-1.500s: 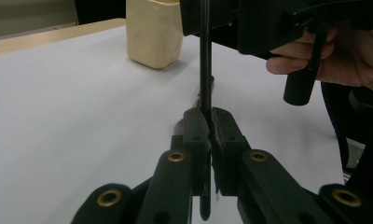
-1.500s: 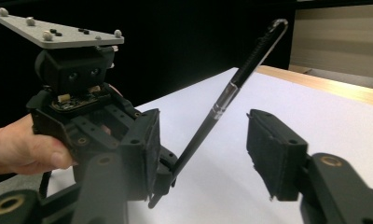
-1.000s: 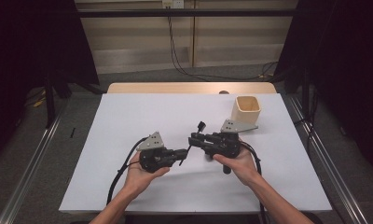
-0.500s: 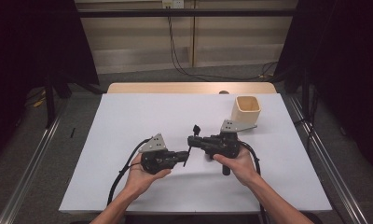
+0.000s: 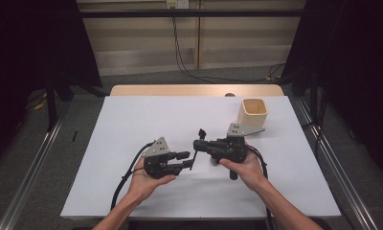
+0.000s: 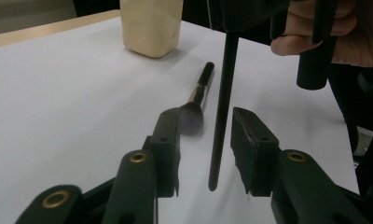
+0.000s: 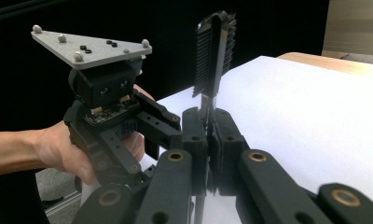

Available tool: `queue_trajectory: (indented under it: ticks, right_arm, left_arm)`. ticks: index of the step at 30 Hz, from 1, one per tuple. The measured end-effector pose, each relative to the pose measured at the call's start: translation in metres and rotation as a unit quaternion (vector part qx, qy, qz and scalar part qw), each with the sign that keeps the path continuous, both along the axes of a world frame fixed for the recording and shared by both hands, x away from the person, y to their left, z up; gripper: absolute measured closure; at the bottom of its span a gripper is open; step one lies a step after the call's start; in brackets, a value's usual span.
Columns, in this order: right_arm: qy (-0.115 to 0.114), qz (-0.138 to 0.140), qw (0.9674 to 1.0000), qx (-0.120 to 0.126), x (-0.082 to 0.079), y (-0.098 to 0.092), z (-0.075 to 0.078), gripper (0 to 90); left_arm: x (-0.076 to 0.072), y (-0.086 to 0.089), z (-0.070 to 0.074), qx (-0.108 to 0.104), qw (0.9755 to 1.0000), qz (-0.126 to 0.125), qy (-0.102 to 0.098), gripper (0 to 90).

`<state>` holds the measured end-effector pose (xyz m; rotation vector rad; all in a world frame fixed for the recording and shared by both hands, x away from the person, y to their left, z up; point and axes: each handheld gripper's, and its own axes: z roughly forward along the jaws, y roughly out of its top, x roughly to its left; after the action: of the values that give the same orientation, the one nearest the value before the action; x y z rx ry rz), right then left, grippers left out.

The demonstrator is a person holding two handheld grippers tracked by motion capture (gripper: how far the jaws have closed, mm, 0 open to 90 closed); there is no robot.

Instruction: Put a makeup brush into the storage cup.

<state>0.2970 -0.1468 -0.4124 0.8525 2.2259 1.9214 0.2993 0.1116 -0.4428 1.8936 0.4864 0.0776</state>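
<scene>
Between my right jaws, pressed together, sits the thin black handle of a comb-like brush (image 7: 214, 51), its bristled head standing up above the jaw tips in the right gripper view. My right gripper (image 5: 202, 144) holds this brush near the middle of the bench (image 5: 132, 120), with the head pointing away from me and the handle running down toward my left gripper (image 5: 185, 161).

My left jaws have just been opening. They now stand spread, and the lower end of the brush handle (image 6: 222, 102) hangs in the gap between them without either pad pressing on it. My left hand (image 5: 144, 179) and my right hand (image 5: 244, 165) face each other, close together, on the near half of the bench.

Beyond my left jaws, a second brush, a makeup brush (image 6: 197, 105) with a soft dark head and a black handle, lies flat on the white bench surface. Its handle points toward a cream square cup (image 5: 252, 113), which stands upright at the far right part of the bench, well apart from both grippers.
</scene>
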Motion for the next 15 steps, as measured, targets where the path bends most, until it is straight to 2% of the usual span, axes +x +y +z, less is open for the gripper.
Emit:
queue_trajectory:
  ticks: [2,4,7,9,12,14,15]
  right_arm:
    - [0.002,-0.002,1.0000,0.003,0.000,-0.002,0.001,86.1]
    - [-0.003,-0.006,1.0000,0.004,0.000,-0.004,0.003,86.0]
    - [-0.004,-0.012,0.9999,0.003,0.001,-0.008,0.003,86.0]
    - [-0.004,-0.016,0.9999,-0.001,0.002,-0.010,0.003,86.0]
    - [-0.005,-0.019,0.9998,-0.005,0.001,-0.014,0.004,86.0]
    - [-0.003,-0.023,0.9997,0.002,0.001,-0.018,0.005,86.0]
    - [-0.007,-0.025,0.9997,0.000,0.001,-0.018,0.006,86.0]
  left_arm:
    - [0.000,0.001,0.001,-0.004,0.9999,0.005,0.008,53.8]
    - [-0.001,0.002,0.003,-0.006,0.9999,0.012,0.003,46.6]
    - [0.000,0.004,0.003,-0.005,0.9997,0.023,0.009,38.3]
    - [-0.001,0.006,0.004,0.003,0.9997,0.026,-0.002,35.3]
    - [-0.002,0.009,0.004,0.004,0.9991,0.042,-0.007,24.8]
    - [-0.003,0.010,0.004,0.005,0.9987,0.050,-0.004,18.1]
    - [-0.004,0.011,0.004,0.006,0.9984,0.055,-0.011,16.4]
